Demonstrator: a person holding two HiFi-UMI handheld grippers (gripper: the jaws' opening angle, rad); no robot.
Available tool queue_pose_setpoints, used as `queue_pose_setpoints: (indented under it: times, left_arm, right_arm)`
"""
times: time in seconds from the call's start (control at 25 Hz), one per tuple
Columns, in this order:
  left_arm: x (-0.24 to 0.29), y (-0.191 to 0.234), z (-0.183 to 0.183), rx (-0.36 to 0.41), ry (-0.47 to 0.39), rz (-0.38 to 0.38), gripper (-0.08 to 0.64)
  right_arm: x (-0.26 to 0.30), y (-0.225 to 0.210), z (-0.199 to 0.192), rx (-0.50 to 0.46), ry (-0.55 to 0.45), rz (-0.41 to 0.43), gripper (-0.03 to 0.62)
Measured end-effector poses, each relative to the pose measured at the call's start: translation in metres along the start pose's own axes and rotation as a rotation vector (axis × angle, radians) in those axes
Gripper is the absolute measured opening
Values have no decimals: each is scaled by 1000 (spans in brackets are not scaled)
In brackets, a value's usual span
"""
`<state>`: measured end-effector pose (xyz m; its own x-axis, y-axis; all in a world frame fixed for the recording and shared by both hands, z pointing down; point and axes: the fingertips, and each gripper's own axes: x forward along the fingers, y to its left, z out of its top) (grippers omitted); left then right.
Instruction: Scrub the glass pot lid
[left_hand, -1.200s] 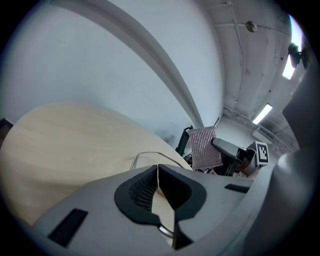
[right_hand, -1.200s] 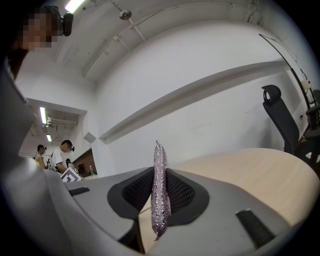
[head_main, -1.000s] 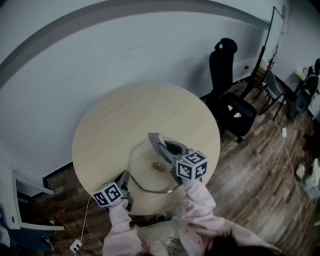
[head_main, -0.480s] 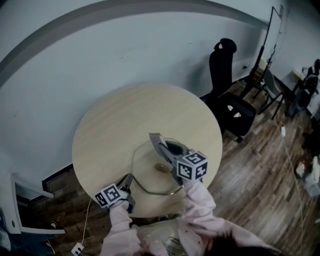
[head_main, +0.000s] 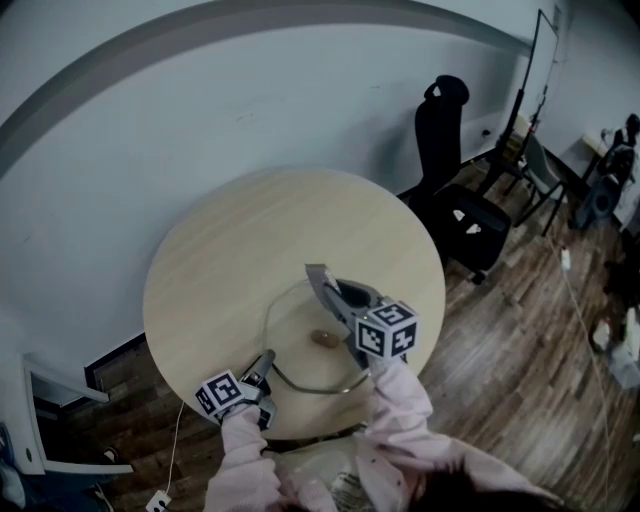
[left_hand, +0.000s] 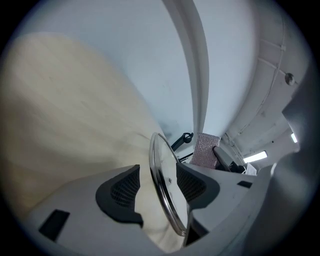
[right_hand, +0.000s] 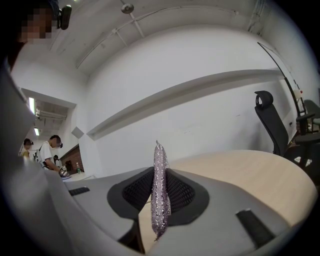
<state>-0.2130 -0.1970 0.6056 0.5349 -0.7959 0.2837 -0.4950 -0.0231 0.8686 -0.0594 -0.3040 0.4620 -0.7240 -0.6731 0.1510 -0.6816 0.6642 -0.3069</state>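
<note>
**Left claw wide open around the lid's rim; right claw clamped on the scrub pad**

The glass pot lid (head_main: 300, 322) rests on the round wooden surface (head_main: 230, 250), toward the edge nearest the person. The left claw (head_main: 262, 362) is at the lid's near-left rim. Its jaws have just been opening and stand wide apart, with the metal rim running between the pads and clear of the left one. The right claw (head_main: 325, 290) is above the lid's far-right part. Its jaws are pressed together on a thin glittery scrub pad (right_hand: 160, 170) standing on edge.
</note>
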Motion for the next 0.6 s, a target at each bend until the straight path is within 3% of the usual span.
queue_pose_setpoints:
  times: [0.36,0.6]
  left_arm:
    - [7,-2,-3,-99,21,-99,241]
    - [10,-6,-7,-126,47,-147,230]
  right_arm:
    - [10,-25,-16,-60,107,-117,83]
    - [14,-37,-26,-129,184,-173,83]
